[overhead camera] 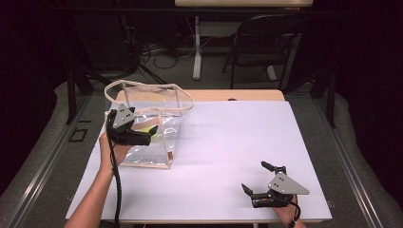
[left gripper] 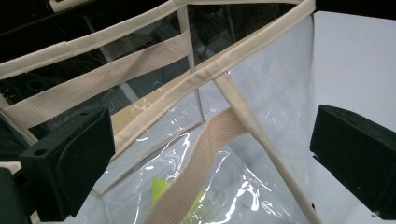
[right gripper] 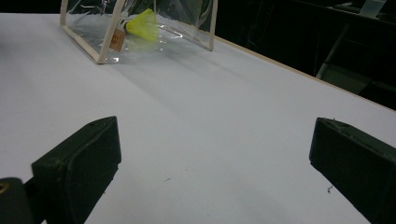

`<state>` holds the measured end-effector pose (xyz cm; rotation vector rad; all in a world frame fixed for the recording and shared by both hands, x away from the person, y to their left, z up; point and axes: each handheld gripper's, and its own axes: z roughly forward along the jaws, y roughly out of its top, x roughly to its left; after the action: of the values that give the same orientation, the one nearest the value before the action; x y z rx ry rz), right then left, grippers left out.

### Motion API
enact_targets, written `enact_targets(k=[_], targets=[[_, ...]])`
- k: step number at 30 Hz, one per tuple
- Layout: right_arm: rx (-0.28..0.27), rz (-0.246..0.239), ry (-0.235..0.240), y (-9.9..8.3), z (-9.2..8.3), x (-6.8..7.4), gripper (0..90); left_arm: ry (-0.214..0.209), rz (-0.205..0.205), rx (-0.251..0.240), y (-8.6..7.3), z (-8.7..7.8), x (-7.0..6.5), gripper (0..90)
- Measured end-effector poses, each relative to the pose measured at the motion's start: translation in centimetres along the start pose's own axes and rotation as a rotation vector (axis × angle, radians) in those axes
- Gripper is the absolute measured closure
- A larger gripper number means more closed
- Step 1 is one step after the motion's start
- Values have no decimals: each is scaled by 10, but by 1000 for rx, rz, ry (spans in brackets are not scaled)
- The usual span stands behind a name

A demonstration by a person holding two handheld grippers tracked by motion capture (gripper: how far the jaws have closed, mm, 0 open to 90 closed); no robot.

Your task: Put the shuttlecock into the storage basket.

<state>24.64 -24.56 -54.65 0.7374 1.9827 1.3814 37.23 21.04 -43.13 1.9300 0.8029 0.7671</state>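
The clear bag [overhead camera: 157, 123] stood near the table's [overhead camera: 237, 142] far left corner; the left gripper [overhead camera: 142, 135] hung released against its side, and the right gripper [overhead camera: 259, 178] rested released near the near right corner

One clear bag [overhead camera: 157, 118], one yellow item [right gripper: 140, 24] inside, two hand-held grippers, one chair [overhead camera: 266, 42]

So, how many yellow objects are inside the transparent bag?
1 can be seen: a yellow object lying on the bottom of the clear bag at the table's far left. Wrinkled plastic and straps may hide others.
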Motion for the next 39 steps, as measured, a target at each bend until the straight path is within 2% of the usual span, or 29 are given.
enact_targets(k=[23,39], targets=[[0,-3,1,1,1,2,17,8,7,-52,-33,-25,-25,0],[4,-6,4,1,1,3,17,-16,-12,-43,-67,-38,-34,0]])
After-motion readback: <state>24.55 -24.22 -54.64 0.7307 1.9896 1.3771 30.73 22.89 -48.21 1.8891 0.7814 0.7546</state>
